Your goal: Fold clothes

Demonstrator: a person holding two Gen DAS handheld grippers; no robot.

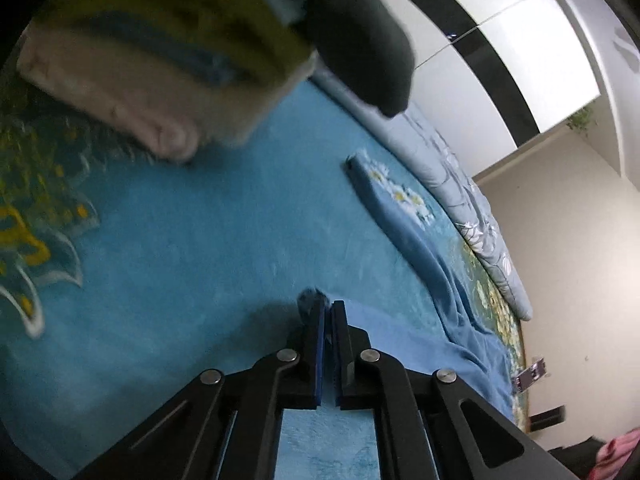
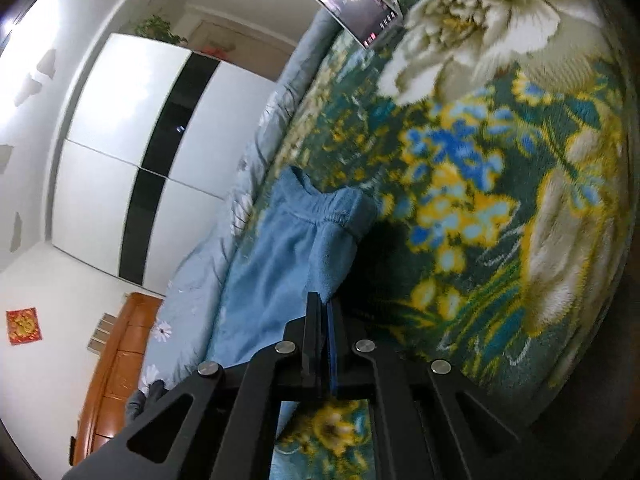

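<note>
Both the left gripper (image 1: 327,312) and right gripper (image 2: 325,304) have jaws clenched, apparently each pinching an edge of the blue fleece garment (image 2: 280,248); probably to lift and fold it over the bed (image 2: 500,208).

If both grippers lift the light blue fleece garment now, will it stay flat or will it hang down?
The light blue fleece garment will probably sag between the two grips: it already lies in soft folds on the blanket. It looks fluffy, so likely light. The right gripper and left gripper have their jaws nearly closed on thin edges, which might slip.
</note>
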